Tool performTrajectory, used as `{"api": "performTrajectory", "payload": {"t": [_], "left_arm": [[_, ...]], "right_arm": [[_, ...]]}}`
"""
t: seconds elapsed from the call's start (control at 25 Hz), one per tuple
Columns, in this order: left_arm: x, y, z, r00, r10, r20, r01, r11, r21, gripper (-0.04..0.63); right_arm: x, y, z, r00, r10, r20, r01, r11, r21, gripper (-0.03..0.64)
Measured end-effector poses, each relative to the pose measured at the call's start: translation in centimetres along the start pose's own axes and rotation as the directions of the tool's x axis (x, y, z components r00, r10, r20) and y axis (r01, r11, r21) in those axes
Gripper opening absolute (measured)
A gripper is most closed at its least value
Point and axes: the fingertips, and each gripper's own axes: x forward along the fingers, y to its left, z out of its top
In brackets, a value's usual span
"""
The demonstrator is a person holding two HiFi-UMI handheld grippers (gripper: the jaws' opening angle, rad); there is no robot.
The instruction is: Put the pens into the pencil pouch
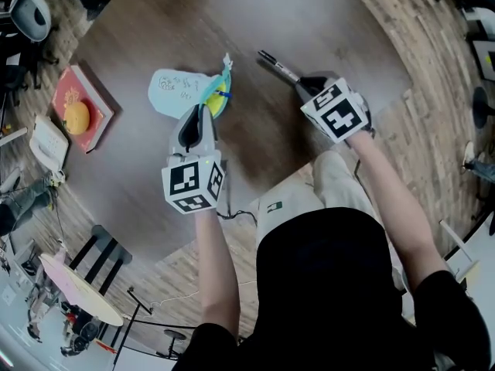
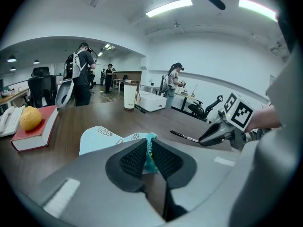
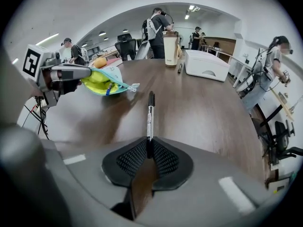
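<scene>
A light blue pencil pouch (image 1: 174, 91) with a yellow lining lies on the dark wooden table (image 1: 139, 168), its open mouth facing right. My left gripper (image 1: 203, 113) is shut on the pouch's teal zip edge (image 2: 150, 150) and holds the mouth up. To the right, my right gripper (image 1: 305, 83) is shut on the rear end of a black pen (image 1: 277, 66), which sticks out forward. In the right gripper view the pen (image 3: 150, 112) points away along the table, with the pouch (image 3: 102, 82) and left gripper (image 3: 71, 73) off to the left. The left gripper view shows the right gripper (image 2: 213, 134) with the pen (image 2: 184, 136).
A red book (image 1: 93, 114) with a yellow fruit (image 1: 76, 117) on it lies left of the pouch, and a white phone (image 1: 48, 141) beside that. At the table's far end stand a white box (image 3: 206, 65) and a cup (image 3: 170, 44). People stand beyond.
</scene>
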Motion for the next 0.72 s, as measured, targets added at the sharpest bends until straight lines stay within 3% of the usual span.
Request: {"api": "performTrajectory", "payload": {"t": [0.72], "left_arm": [[0.2,-0.1,0.0,0.999,-0.035,0.001,0.035,0.999,-0.004,0.034]], "right_arm": [[-1.1,8.6,0.5,0.986,0.168,0.022,-0.165,0.981,-0.100,0.046]]}}
